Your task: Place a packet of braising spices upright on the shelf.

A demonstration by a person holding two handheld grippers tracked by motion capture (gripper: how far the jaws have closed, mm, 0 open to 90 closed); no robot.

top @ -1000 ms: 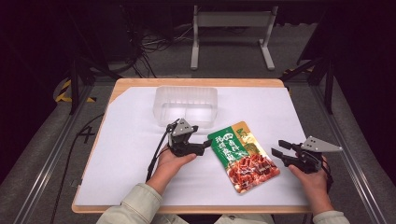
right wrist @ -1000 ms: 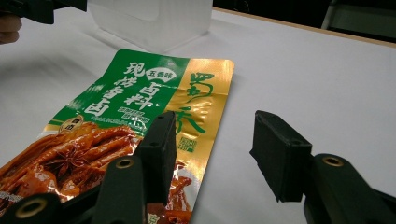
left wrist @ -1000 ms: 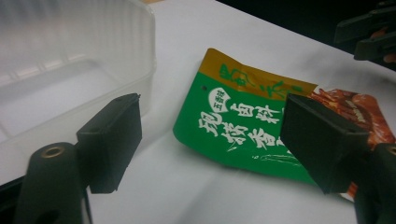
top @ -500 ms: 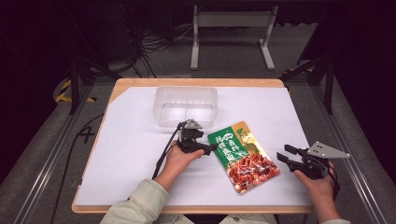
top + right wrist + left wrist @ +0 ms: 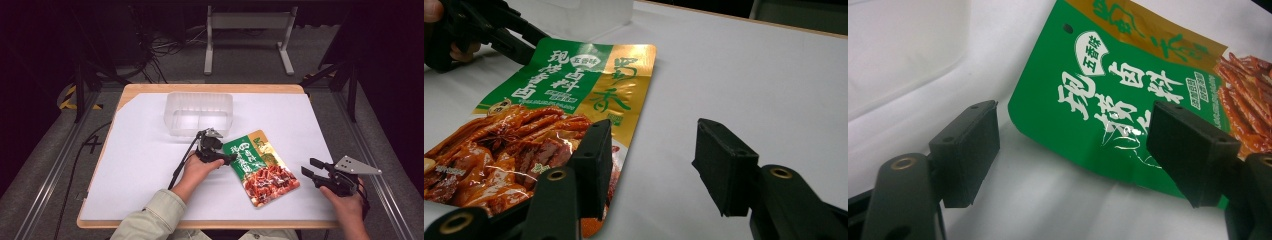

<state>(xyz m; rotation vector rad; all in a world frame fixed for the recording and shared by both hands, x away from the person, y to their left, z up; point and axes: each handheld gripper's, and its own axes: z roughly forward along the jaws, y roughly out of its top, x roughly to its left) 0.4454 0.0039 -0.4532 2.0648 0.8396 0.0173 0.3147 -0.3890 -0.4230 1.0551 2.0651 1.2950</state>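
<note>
left gripper (image 5: pixel 226 161): open, at pouch (image 5: pixel 261 167) edge | right gripper (image 5: pixel 309 167): open, apart

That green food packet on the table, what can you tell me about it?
The packet is a flat, glossy pouch, green and gold above with white writing, and a picture of reddish-brown braised meat below. It looks sealed and lies flat, askew on the white sheet, just in front of the clear tub. The left tongs stand open astride its green corner, not yet pinching.

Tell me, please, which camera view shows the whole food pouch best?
The high view: the food pouch lies there complete, edge to edge, on the white table. The left gripper view crops it to the green printed end; the right gripper view has a jaw covering part.
</note>
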